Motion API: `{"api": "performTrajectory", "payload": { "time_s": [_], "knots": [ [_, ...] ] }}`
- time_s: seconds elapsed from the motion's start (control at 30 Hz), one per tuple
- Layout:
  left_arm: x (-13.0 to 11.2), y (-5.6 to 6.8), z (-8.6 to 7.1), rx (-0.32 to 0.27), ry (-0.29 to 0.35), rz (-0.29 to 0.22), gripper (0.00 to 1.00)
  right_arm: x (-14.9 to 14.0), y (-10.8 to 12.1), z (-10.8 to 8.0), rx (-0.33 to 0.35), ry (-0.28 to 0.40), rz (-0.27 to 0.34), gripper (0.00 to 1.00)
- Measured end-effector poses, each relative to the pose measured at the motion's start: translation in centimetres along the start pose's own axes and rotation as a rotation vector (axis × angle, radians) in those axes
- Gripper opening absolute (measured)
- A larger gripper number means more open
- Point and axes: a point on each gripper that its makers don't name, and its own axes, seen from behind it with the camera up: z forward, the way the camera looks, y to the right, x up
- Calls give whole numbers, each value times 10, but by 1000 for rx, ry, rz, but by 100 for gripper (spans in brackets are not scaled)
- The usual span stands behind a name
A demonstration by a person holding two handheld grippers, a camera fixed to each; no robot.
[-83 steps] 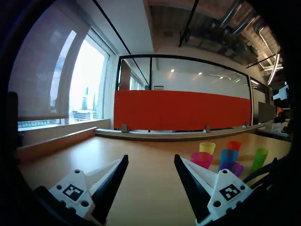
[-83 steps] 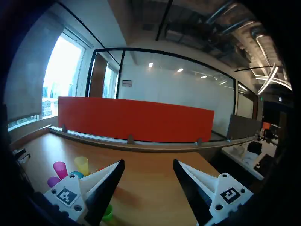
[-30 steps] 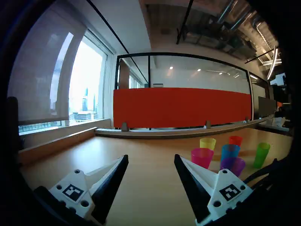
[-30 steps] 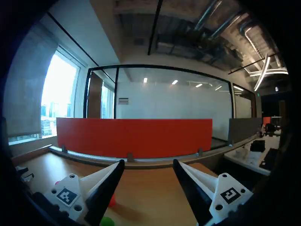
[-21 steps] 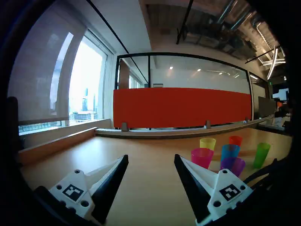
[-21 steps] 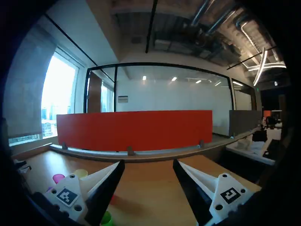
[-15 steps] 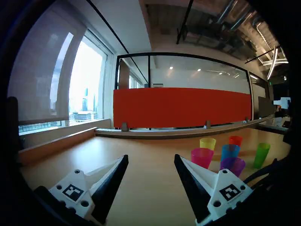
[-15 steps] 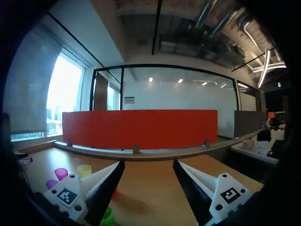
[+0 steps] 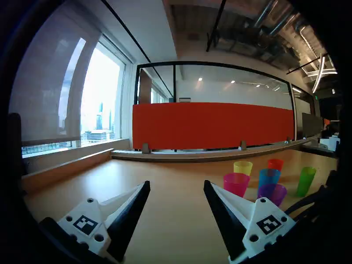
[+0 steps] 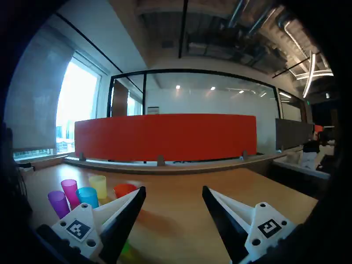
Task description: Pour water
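Lower right of the left gripper view: six translucent plastic cups stand upright in a close cluster on the counter (image 9: 154,171).
Cluster layout: the pink cup (image 9: 236,184) is at the left and the yellow cup (image 9: 242,167) stands behind it. The blue cup (image 9: 269,177) is in the middle, the red cup (image 9: 275,164) at the back and the purple cup (image 9: 272,192) in front. The green cup (image 9: 305,180) stands slightly apart at the right.
Lower left of the right gripper view: the purple, pink, blue, yellow and red cups stand in a row, and a green sliver shows below the left finger.
Cup shape: smooth tapered tumblers, wider at the rim. I cannot tell whether any holds water.
Left gripper (image 9: 176,182): the jaws are spread wide and hold nothing. Bare counter lies between them, and the cups sit off to the right.
Right gripper (image 10: 173,188): the jaws are spread wide and empty. The left finger overlaps the red cup's edge.
Fingers (image 9: 132,211): black flat wedges tapering to points, fixed on white blocks with square black-and-white markers.
Counter surface: pale, smooth wood finish with a soft sheen.
Far edge: a matte red partition (image 9: 211,125) on small grey feet, with a glass wall (image 9: 229,90) behind it.
Upper left: a bright window (image 9: 99,110) with a grey roller shade.
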Motion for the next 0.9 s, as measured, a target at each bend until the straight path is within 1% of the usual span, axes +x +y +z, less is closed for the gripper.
{"api": "performTrajectory", "payload": {
  "time_s": [0.1,0.2,0.3,0.5,0.6,0.9],
  "knots": [
    [0,0,0,0,0,0,90,-10,-1,0,10,0,5,100],
    [0,0,0,0,0,0,90,-19,-1,0,19,-8,-7,99],
    [0,0,0,0,0,0,90,-21,-1,-1,21,-8,-14,100],
    [0,0,0,0,0,0,90,-27,4,-2,18,-4,-8,100],
    [0,0,0,0,0,0,90,-25,6,-5,20,-5,-9,100],
    [0,1,-1,0,0,0,90,-28,3,-4,24,-11,-28,99]
  ]
}}
